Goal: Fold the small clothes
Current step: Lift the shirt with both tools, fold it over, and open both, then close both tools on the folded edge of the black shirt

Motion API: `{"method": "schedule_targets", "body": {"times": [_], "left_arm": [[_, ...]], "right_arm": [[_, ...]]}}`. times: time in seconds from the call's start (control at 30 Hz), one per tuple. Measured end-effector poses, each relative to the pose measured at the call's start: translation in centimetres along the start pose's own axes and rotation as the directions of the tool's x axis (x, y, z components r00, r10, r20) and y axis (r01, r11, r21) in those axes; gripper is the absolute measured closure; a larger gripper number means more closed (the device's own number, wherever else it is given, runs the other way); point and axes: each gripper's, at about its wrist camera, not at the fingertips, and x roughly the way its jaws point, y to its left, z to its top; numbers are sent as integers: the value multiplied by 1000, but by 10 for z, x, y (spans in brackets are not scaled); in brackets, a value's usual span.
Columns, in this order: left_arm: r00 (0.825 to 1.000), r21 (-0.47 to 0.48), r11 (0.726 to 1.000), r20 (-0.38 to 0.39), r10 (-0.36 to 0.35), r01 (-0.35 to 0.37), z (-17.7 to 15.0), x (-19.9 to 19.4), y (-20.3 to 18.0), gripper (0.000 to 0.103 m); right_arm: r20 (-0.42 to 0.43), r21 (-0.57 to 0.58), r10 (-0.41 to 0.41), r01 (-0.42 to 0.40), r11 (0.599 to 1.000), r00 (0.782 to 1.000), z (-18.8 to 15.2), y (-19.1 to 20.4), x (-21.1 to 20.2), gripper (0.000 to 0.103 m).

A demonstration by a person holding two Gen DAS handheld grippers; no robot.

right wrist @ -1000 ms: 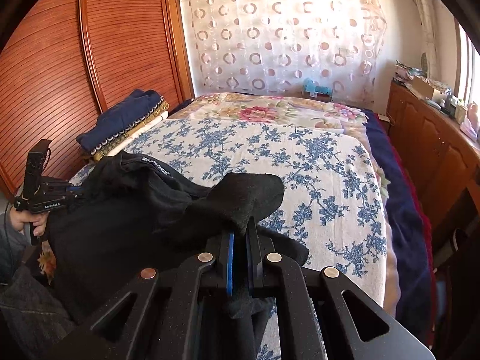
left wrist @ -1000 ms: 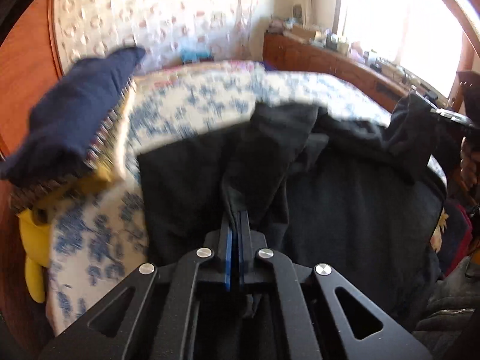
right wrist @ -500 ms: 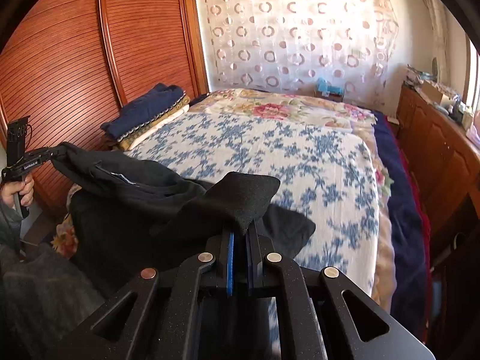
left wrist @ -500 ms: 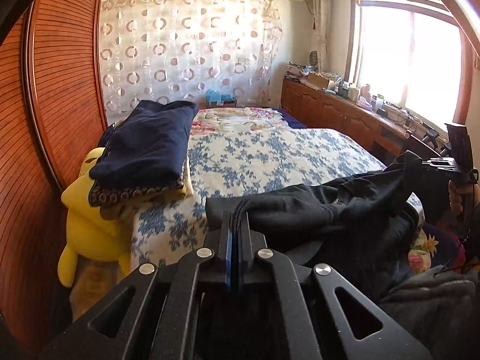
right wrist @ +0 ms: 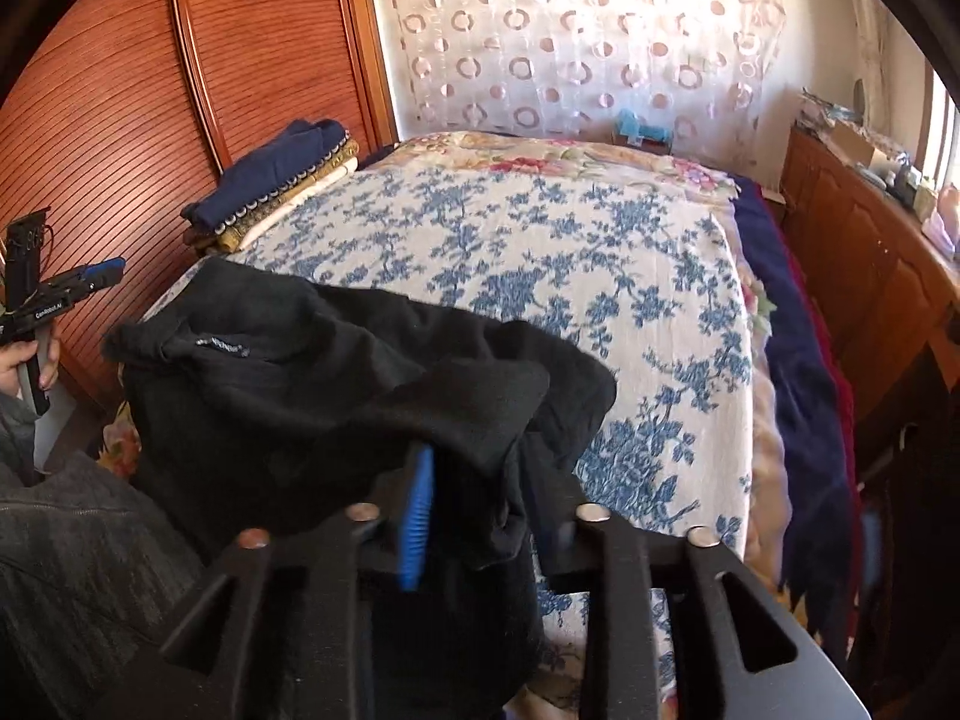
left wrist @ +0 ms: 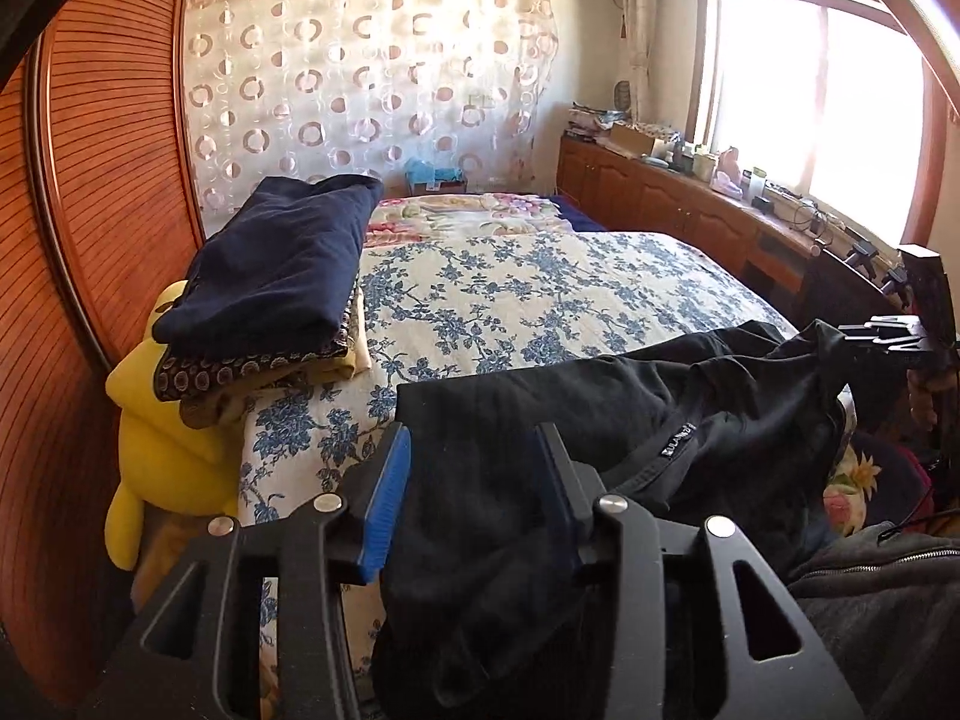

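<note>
A black garment (left wrist: 600,420) lies crumpled across the near edge of the bed, its neck label showing. My left gripper (left wrist: 474,456) has its jaws opening. The black cloth runs between the blue pads (left wrist: 387,498), which do not press on it. In the right wrist view the left gripper (right wrist: 90,276) stands just above the garment's (right wrist: 300,384) left end. My right gripper (right wrist: 480,480) is also opening, with a fold of the cloth draped loosely over and between its fingers. It appears again as the right gripper (left wrist: 882,336) at the garment's far corner.
A stack of folded clothes (left wrist: 276,264) with a navy piece on top sits at the bed's left side, above a yellow plush toy (left wrist: 156,438). The blue-flowered bedspread (left wrist: 540,300) stretches beyond. A wooden wardrobe (left wrist: 90,240) is at left and a low cabinet (left wrist: 660,198) under the window.
Both grippers were shut on the black garment and have parted their jaws. The stretched cloth has slackened and sunk onto the bed edge.
</note>
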Motion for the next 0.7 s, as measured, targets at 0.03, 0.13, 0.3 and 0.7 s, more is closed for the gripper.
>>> {"method": "schedule_targets", "body": {"times": [0.03, 0.13, 0.3, 0.7], "left_arm": [[1000, -1, 1000, -14, 11, -11, 1, 4, 1, 57], [1000, -9, 1000, -14, 16, -16, 4, 11, 4, 24], [999, -24, 1000, -27, 18, -18, 9, 28, 9, 24], [996, -26, 998, -66, 61, -63, 28, 71, 19, 24]], "right_arm": [[12, -8, -6, 6, 1000, 1000, 0, 0, -4, 65], [46, -6, -18, 19, 1000, 999, 4, -5, -13, 65], [74, 6, -71, 71, 997, 995, 12, -13, -8, 59], [23, 66, -77, 75, 995, 997, 33, -31, 60, 48]]}}
